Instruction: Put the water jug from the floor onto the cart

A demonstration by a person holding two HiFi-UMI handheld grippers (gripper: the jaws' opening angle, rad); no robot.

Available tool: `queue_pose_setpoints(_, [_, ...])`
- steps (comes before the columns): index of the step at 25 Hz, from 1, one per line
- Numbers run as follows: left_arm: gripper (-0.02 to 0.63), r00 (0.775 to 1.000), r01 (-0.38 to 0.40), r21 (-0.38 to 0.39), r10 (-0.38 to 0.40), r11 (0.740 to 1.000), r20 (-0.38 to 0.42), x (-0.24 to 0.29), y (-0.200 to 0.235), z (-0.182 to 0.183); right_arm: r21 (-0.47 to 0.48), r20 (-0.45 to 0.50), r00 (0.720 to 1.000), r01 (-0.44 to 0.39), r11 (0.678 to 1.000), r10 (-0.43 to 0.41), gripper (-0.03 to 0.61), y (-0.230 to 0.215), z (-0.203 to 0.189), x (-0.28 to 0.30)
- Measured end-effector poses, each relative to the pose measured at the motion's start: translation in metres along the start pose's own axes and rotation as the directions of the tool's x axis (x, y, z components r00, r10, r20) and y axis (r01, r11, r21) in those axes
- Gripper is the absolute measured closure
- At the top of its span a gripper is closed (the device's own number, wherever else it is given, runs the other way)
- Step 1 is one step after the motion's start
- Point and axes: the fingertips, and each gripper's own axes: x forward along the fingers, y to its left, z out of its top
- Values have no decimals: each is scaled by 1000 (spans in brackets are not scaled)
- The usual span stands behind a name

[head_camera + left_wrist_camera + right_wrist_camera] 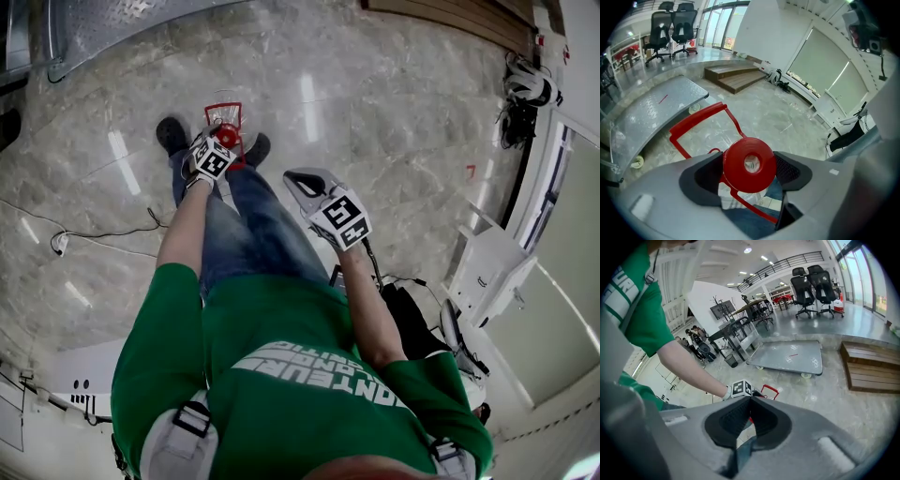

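Note:
The water jug stands on the floor between the person's shoes; it is clear, with a round red cap (749, 164) and a red frame handle (701, 123). From the head view the cap (227, 137) and handle (223, 111) show just beyond my left gripper (212, 148). My left gripper (750, 174) points steeply down with its jaws wide, and the cap sits between the black pads. My right gripper (300, 180) hangs beside the person's thigh, to the right of the jug. It (749, 400) is shut with nothing in it. The cart (788, 355) is a low silver platform on wheels.
The cart's deck (649, 116) lies left of the jug, a short way off. Wooden steps (737, 77) and office chairs (670, 28) stand farther back. A cable (94, 232) runs over the marble floor at the left. A white machine (489, 272) and black bags stand at the right.

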Motion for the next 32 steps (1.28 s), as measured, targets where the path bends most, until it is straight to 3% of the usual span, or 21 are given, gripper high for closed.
queue_pose_setpoints(6, [268, 997, -10, 45, 13, 999, -71, -4, -5, -11, -19, -2, 1000, 5, 1000, -5, 588, 2, 7, 1])
queue_pose_setpoints(14, [273, 996, -25, -37, 28, 999, 86, -70, -4, 32, -56, 0, 999, 37, 998, -38, 588, -10, 25, -11])
queue_pose_setpoints(21, [273, 980, -43, 3, 41, 999, 195, -158, -3, 72, -43, 102, 991, 87, 995, -82, 587, -18, 73, -27])
queue_pose_setpoints(26, [273, 949, -91, 21, 80, 996, 305, -235, -7, 118, -81, 175, 980, 110, 991, -95, 588, -11, 106, -45])
queue_pose_setpoints(32, [273, 886, -112, -27, 112, 993, 451, -329, -5, 180, -114, 223, 970, 129, 985, -102, 587, -2, 139, -63])
